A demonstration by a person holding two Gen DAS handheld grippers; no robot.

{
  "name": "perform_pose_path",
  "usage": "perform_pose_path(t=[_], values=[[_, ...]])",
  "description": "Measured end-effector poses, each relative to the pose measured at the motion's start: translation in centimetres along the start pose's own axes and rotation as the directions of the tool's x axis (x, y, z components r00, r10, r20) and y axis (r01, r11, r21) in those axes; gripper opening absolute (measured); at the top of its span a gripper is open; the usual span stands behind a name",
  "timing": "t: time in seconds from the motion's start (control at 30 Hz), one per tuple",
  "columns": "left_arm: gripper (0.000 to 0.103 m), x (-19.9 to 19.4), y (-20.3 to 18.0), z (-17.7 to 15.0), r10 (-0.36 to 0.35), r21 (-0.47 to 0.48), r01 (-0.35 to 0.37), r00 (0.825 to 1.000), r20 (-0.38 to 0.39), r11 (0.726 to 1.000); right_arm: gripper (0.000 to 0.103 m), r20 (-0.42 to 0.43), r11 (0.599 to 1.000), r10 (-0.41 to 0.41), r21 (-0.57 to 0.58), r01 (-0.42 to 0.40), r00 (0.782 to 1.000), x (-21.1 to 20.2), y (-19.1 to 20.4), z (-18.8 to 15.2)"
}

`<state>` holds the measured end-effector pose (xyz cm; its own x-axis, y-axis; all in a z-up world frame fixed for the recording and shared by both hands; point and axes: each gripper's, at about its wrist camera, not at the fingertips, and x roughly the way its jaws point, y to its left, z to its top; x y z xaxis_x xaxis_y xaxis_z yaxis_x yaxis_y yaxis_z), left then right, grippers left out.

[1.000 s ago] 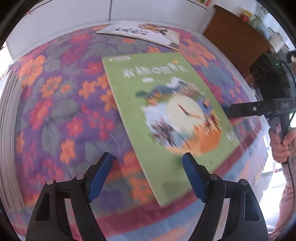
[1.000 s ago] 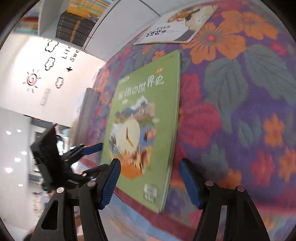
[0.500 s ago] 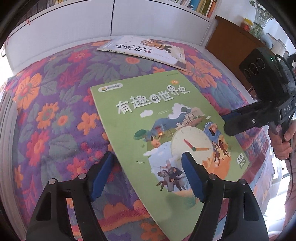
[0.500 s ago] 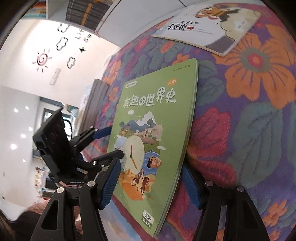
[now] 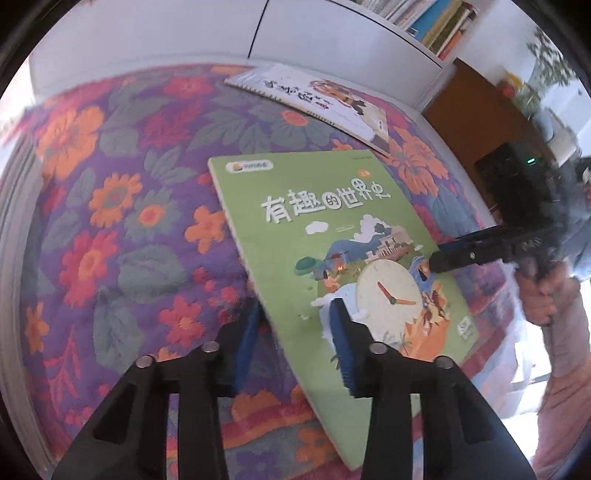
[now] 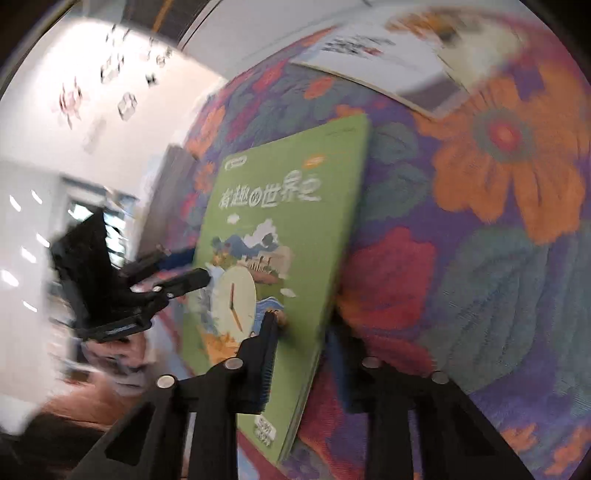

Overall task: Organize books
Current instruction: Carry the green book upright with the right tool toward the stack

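Note:
A green picture book (image 5: 332, 229) with a clock on its cover lies on the flower-patterned cloth (image 5: 129, 221). My left gripper (image 5: 295, 308) is closing on the book's near left edge: one blue pad sits under the edge, the other presses on the cover. My right gripper (image 6: 303, 325) is closing on the opposite long edge of the green book (image 6: 295, 221) in the same way. Each gripper shows in the other's view, the right gripper (image 5: 443, 258) at the book's right side and the left gripper (image 6: 199, 277) at its left. A white book (image 5: 314, 99) lies farther back.
A white cabinet with a row of books on a shelf (image 5: 424, 22) stands behind the table. A brown wooden cabinet (image 5: 480, 118) is at the back right. A person's hand (image 5: 543, 295) grips the right gripper's handle beyond the table edge.
Both grippers slid in over the green book's long edges, and their jaws went from wide apart to clamped on it.

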<state>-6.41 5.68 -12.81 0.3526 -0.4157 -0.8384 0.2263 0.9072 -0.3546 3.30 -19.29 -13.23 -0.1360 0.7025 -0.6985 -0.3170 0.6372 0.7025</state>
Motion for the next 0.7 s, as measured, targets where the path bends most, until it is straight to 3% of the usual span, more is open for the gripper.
perform_pose_path(t=[0.07,0.13,0.27,0.47,0.7], values=[[0.033,0.1,0.2,0.0,-0.014,-0.007,0.014,1.000,-0.006,1.000,0.024,-0.019,0.991,0.134,0.012,-0.134,0.991,0.1,-1.9,0.3],[0.033,0.2,0.1,0.2,-0.005,-0.014,0.005,1.000,-0.012,1.000,0.021,-0.020,0.977,0.209,0.037,-0.209,0.978,0.2,-3.0,0.6],[0.033,0.3,-0.2,0.5,0.011,-0.020,-0.011,0.999,-0.032,1.000,0.019,-0.004,0.991,0.134,0.010,-0.134,0.991,0.7,-1.6,0.8],[0.032,0.0,0.5,0.9,0.001,-0.053,-0.004,0.999,-0.044,0.999,0.024,0.009,0.997,-0.080,0.010,0.080,0.997,1.2,2.4,0.4],[0.032,-2.2,1.0,0.9,0.030,-0.042,-0.031,0.999,-0.019,0.999,0.025,-0.006,0.994,-0.106,0.035,0.107,0.994,2.0,3.8,-0.3]])
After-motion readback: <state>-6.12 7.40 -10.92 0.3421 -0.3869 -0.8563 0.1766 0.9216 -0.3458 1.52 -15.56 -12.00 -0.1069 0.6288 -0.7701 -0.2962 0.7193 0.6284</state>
